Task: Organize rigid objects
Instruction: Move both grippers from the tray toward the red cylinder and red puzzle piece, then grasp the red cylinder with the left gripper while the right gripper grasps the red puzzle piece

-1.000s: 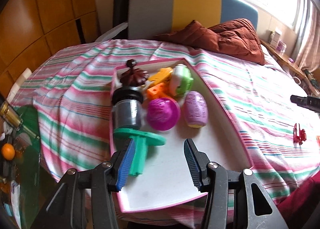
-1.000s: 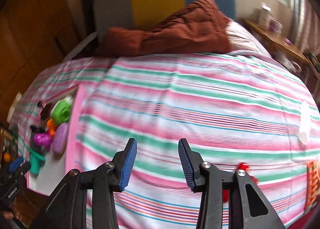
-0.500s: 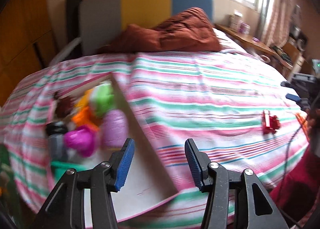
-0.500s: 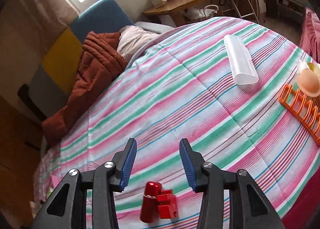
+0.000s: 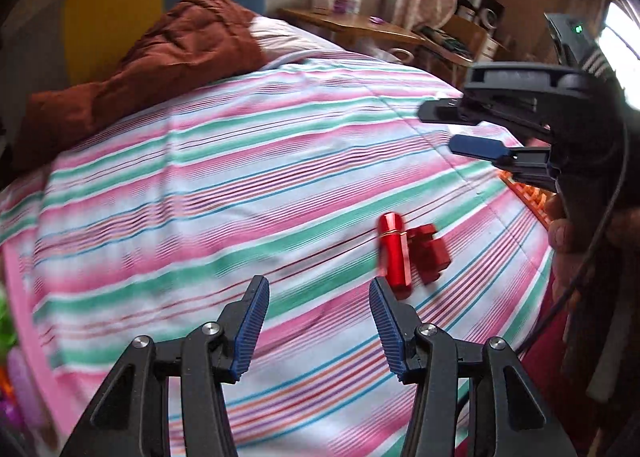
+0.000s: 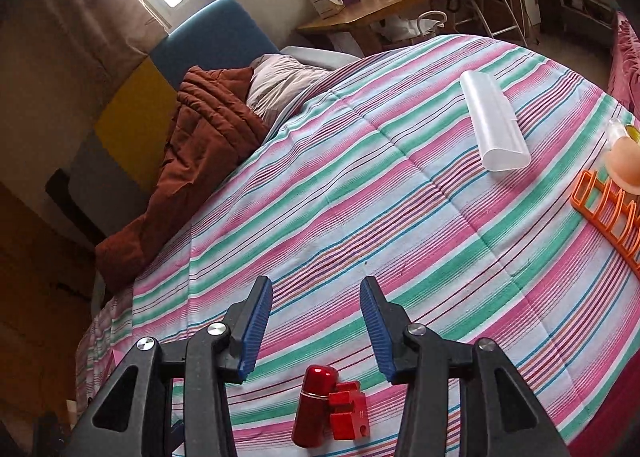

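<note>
2 grippers are spread and carry nothing: your left gripper (image 5: 318, 315) hovers over the striped bedspread (image 5: 224, 185) with the red cylinder (image 5: 394, 253) just beyond its right finger, and your right gripper (image 6: 316, 327) hangs above the same red cylinder (image 6: 314, 405) and the red block (image 6: 348, 411) touching it. Judging by this, sorting is partway: these 2, the clear case (image 6: 494, 127) and the orange rack (image 6: 608, 213) remain loose on the bed. The block shows small markings too blurred to read.
</note>
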The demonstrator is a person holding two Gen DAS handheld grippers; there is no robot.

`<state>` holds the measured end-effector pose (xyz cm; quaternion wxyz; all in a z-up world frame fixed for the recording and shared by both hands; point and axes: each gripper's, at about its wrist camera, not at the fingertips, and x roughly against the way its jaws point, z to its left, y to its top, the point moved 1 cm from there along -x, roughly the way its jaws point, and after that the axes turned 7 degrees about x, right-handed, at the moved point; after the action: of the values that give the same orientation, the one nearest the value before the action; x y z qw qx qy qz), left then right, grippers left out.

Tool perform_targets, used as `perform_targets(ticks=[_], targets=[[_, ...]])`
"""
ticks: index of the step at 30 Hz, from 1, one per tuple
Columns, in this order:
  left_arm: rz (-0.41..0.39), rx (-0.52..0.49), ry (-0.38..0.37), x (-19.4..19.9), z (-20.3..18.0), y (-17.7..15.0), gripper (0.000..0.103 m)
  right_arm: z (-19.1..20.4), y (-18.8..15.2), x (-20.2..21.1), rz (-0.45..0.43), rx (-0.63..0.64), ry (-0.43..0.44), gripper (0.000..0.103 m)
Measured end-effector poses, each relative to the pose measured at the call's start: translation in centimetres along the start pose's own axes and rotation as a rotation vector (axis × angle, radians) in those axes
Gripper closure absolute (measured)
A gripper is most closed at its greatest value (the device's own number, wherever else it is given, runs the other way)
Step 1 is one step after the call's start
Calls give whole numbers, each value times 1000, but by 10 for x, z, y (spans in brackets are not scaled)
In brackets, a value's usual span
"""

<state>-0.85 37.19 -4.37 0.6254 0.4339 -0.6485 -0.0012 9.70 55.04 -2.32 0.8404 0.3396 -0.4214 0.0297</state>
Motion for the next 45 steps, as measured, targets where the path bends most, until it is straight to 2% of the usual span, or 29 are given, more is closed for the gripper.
perform_targets(ticks=[3,10,12,14,15,18,25,40,45], targets=[[27,-23,-43,-15,-15,9,50,-3,1,0,-2,-15,4,56],[98,-40,-65,-52,-33,18,51,-7,2,-1,5,-40,25,56],[134,-13,-66,-67,-30,19,56,-7,2,-2,9,-40,26,56],[107,-15,-36,-70,-28,19,74,-7,2,-3,17,-39,20,56],[102,-26,-12,-70,-27,19,76,-8,2,-4,23,-38,14,56],[82,-14,7,-62,-16,12,76,-4,0,-11,57,-19,-7,56],[53,62,54,-34,24,-15,76,15,-17,-51,272,95,-41,56],[-1,131,52,16,49,-75,75,17,-28,-62,345,153,-169,56],[-11,134,48,23,50,-83,75,15,-32,-64,417,164,-173,56]])
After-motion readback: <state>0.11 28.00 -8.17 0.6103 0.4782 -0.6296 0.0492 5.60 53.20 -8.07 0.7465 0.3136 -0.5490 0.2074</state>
